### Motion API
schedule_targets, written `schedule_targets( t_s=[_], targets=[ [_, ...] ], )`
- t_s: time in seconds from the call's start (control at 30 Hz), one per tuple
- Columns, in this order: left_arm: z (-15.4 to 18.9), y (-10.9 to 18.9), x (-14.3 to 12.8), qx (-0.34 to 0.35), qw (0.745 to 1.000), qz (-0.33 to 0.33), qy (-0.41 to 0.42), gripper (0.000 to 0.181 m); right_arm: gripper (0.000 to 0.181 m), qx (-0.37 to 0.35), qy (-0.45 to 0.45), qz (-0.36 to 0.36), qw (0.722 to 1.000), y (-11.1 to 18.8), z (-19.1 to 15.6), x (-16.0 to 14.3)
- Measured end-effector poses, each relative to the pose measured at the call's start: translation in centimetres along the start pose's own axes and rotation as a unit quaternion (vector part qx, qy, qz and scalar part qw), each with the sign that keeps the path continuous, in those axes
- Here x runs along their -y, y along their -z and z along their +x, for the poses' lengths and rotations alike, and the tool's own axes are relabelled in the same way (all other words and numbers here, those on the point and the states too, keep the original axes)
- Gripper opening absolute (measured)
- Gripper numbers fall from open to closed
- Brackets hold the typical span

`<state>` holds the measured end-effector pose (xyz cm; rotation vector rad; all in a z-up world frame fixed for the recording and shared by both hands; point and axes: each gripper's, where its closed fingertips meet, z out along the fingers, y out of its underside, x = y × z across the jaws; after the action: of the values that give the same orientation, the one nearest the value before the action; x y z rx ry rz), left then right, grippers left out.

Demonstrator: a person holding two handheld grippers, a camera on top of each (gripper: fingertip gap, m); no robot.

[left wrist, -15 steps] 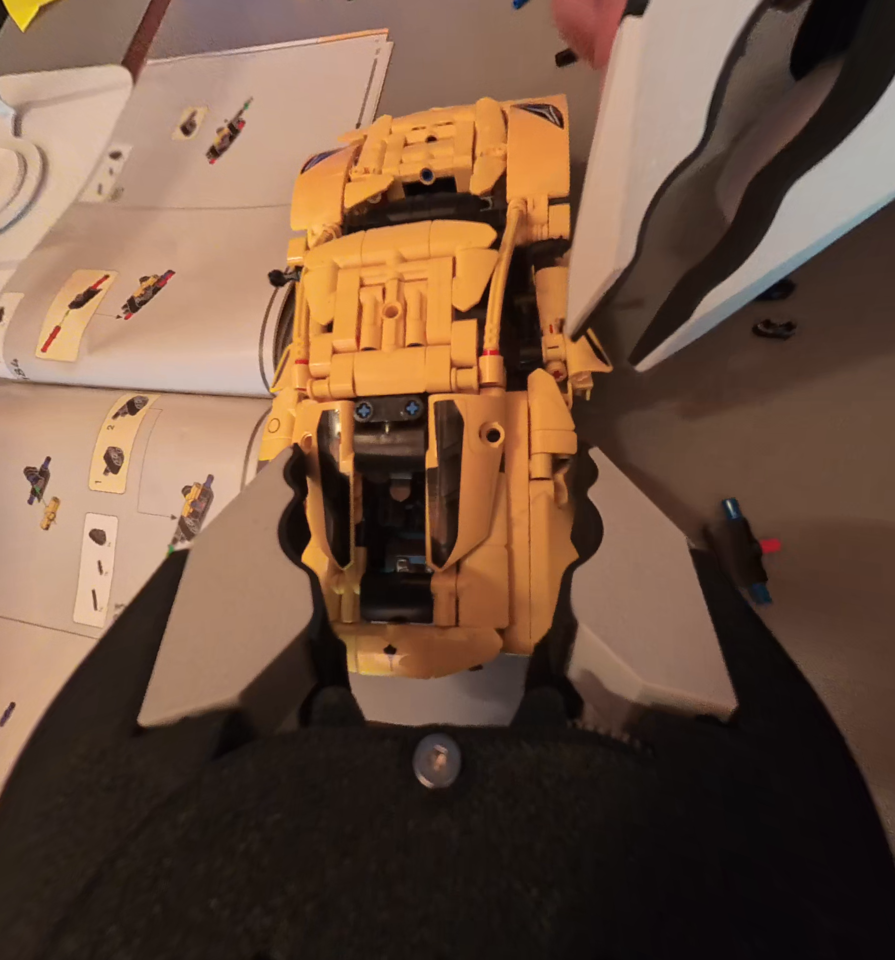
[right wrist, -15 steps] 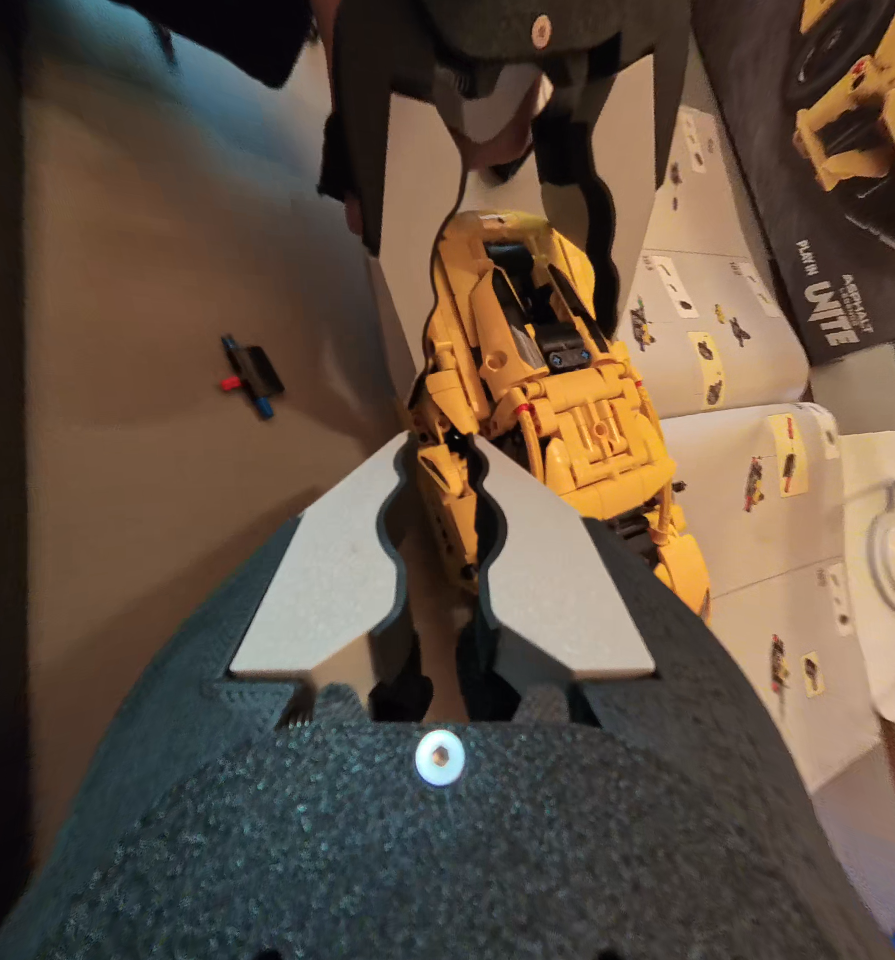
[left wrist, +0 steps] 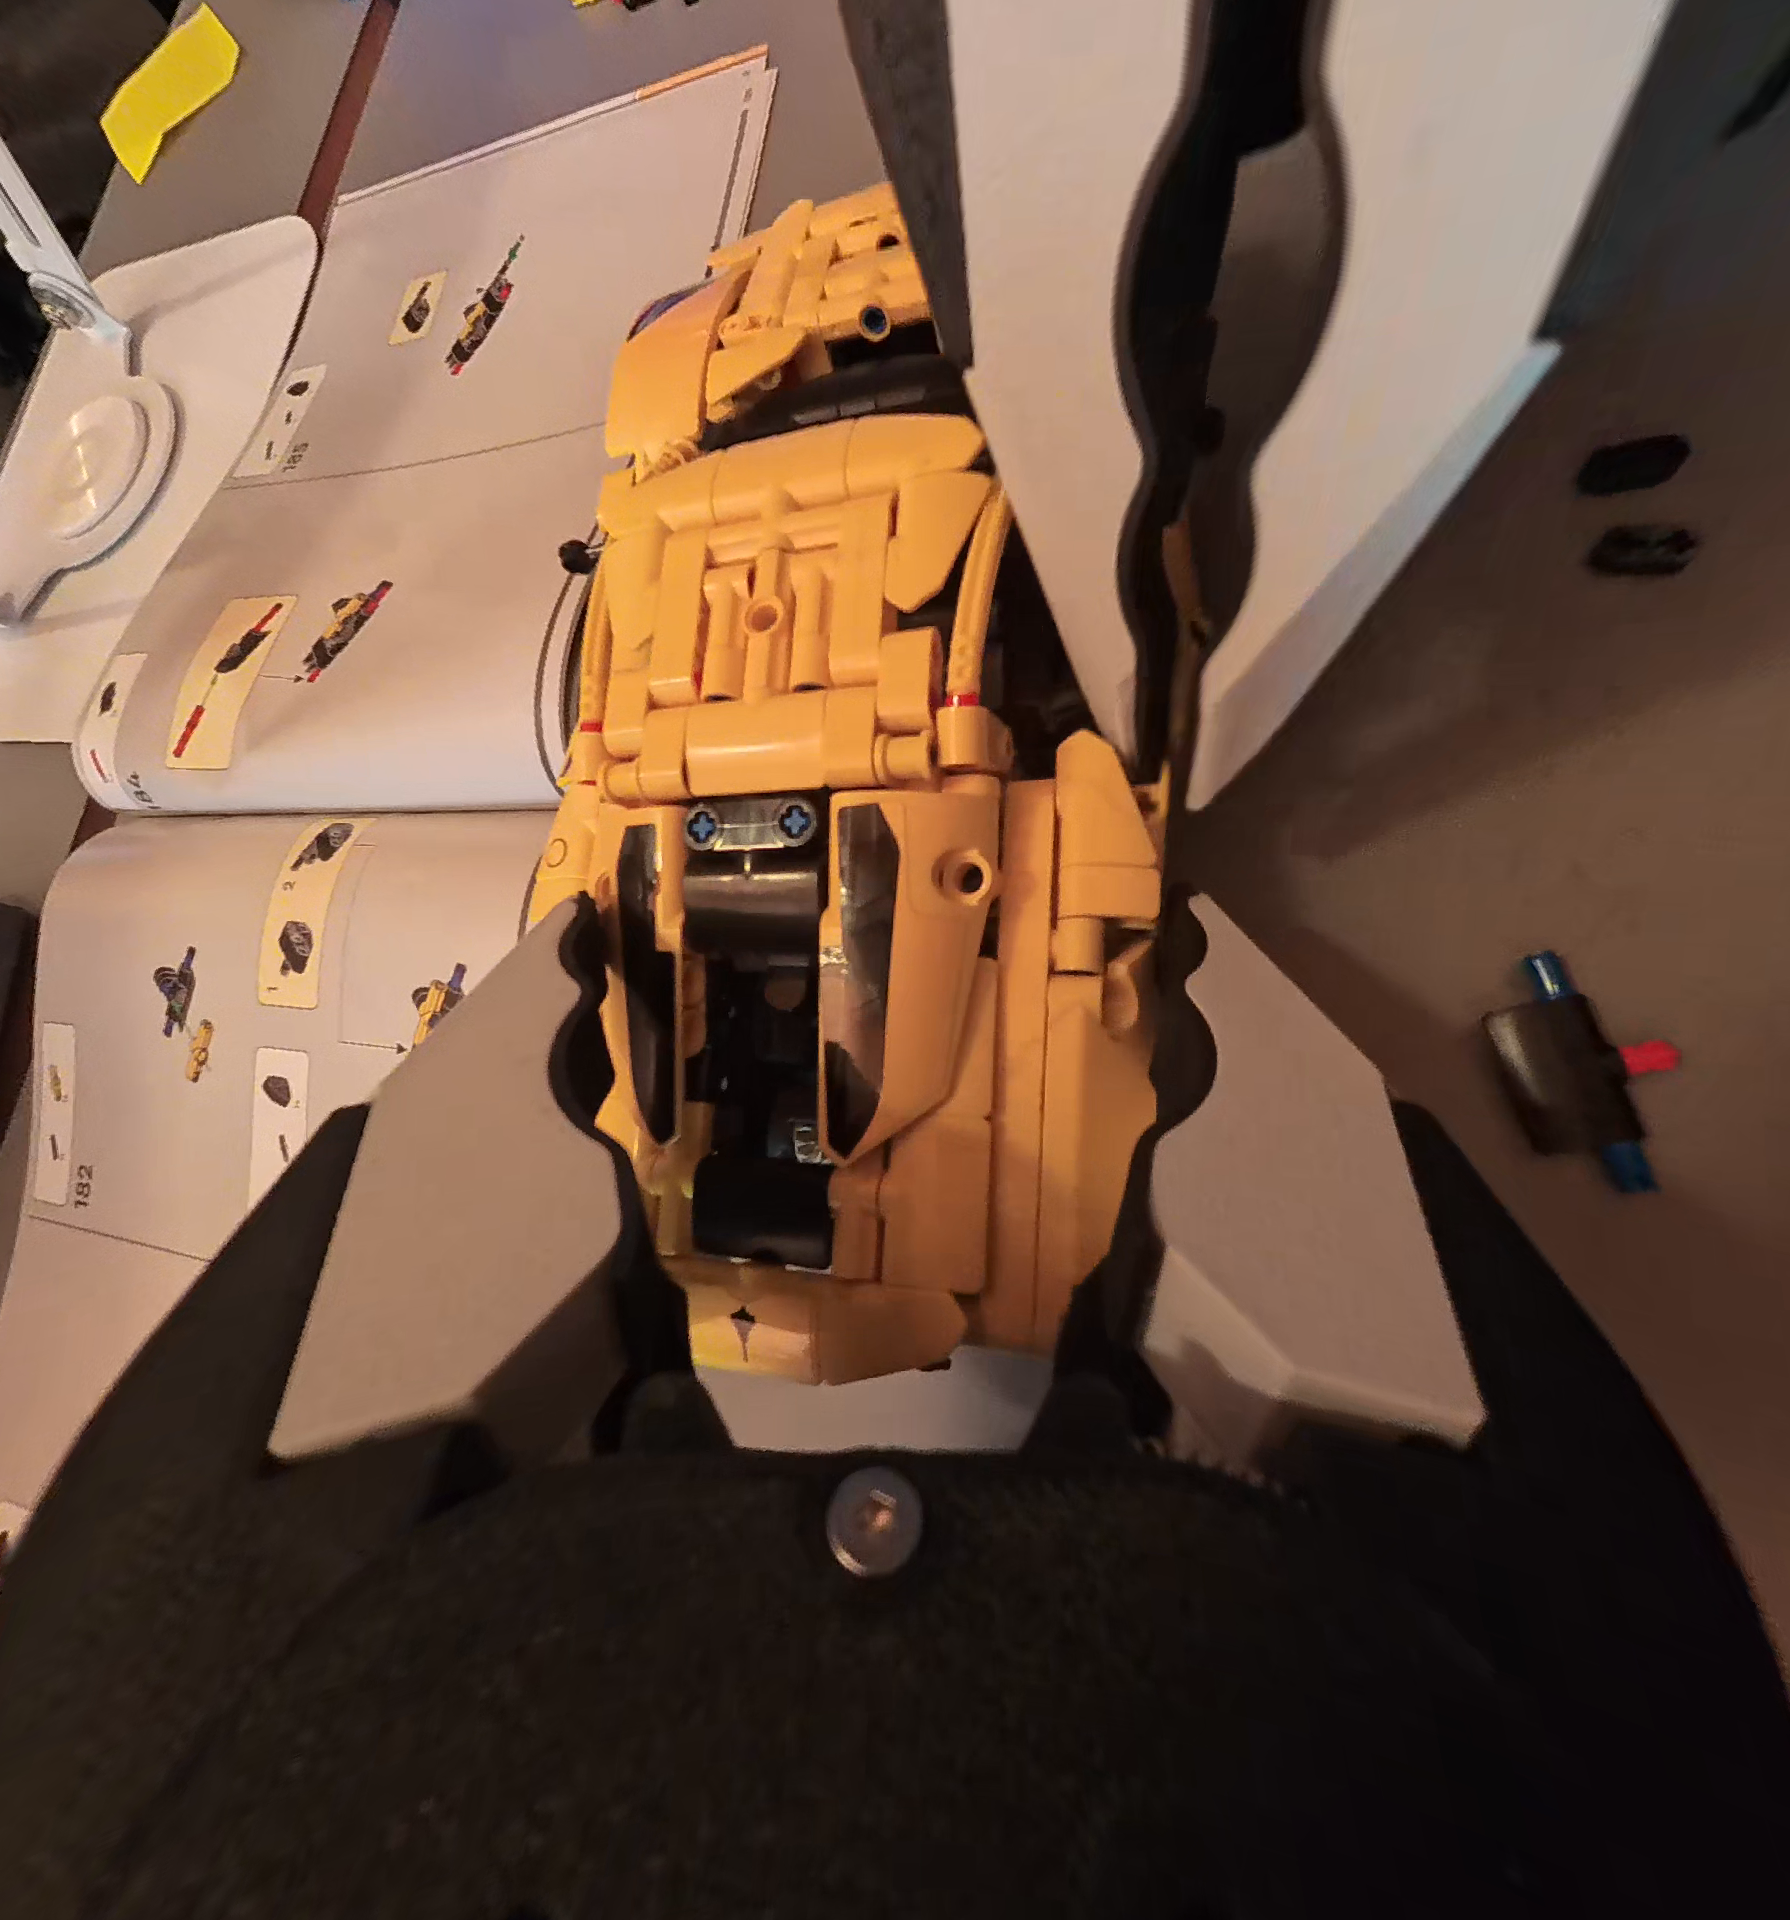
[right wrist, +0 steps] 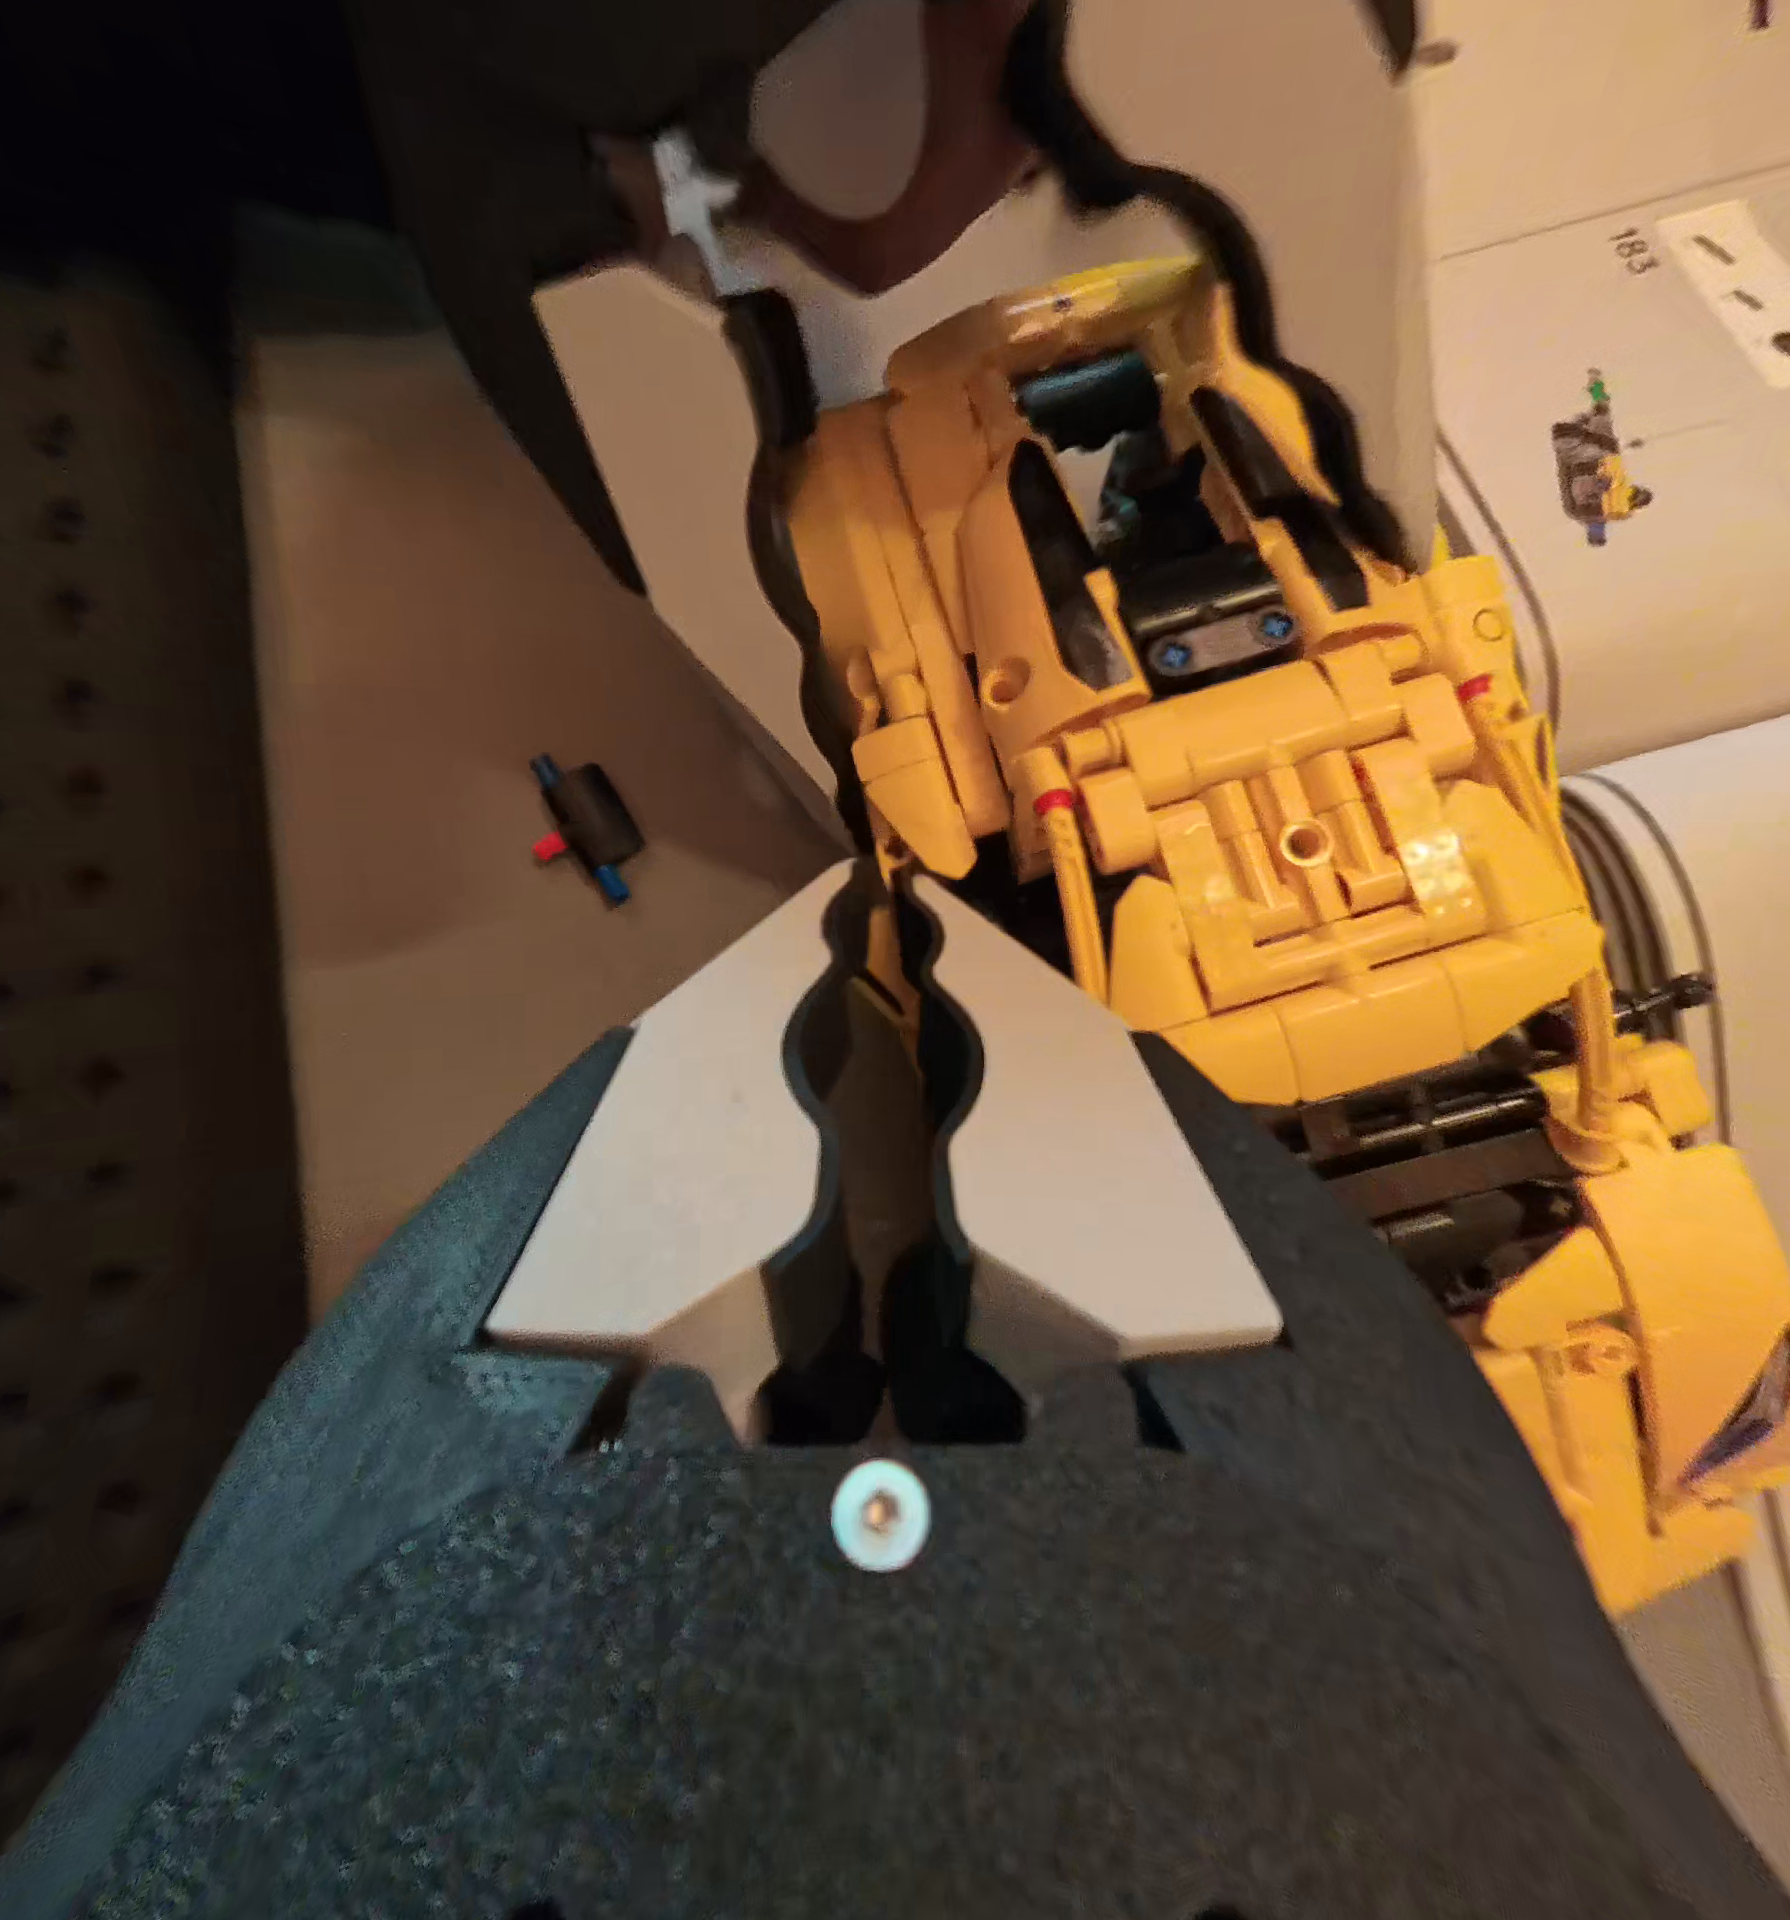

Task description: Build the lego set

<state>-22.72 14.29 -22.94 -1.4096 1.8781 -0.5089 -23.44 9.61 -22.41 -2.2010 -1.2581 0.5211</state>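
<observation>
Brown worktop (left wrist: 1493,779) below, and the left hand-held gripper (left wrist: 880,997) clamps the yellow lego car (left wrist: 818,727) across its cabin end. Right hand-held gripper (right wrist: 883,883) pinches the car's side, nearly closed. Beyond lies the open instruction booklet (left wrist: 371,499); a small black piece (left wrist: 1566,1070) rests apart.

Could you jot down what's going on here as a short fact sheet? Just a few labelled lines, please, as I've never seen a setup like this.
Main object: yellow brick car, partly built
Left gripper: jaws closed around one end of the car's body, holding it
Right gripper: jaws nearly shut, pinching a thin yellow part on the car's side
Under the car: open instruction booklet
Loose piece: small black part with blue and red pins, lying apart on the table
Elsewhere: white stand base at the booklet's edge
</observation>
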Motion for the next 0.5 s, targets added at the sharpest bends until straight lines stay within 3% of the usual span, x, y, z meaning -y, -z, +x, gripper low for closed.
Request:
schedule_targets(
  t_s=[0.17, 0.37, 0.5],
  targets=[
    [0.05, -0.08, 0.04, 0.000, 1.000, 0.002, 0.000, 0.106, 0.002, 0.046, -0.049, 0.016, 0.998, 0.08, -0.07, 0.03],
    [-0.01, -0.14, -0.01, 0.003, 1.000, 0.000, -0.002, 0.106, 0.001, -0.051, 0.081, -0.001, 0.995, -0.08, 0.30, 0.04],
    [-0.01, -0.16, 0.00, 0.003, 1.000, 0.001, -0.003, 0.106, 0.001, 0.044, -0.054, 0.005, 0.998, -0.01, 0.07, 0.06]
  ],
)
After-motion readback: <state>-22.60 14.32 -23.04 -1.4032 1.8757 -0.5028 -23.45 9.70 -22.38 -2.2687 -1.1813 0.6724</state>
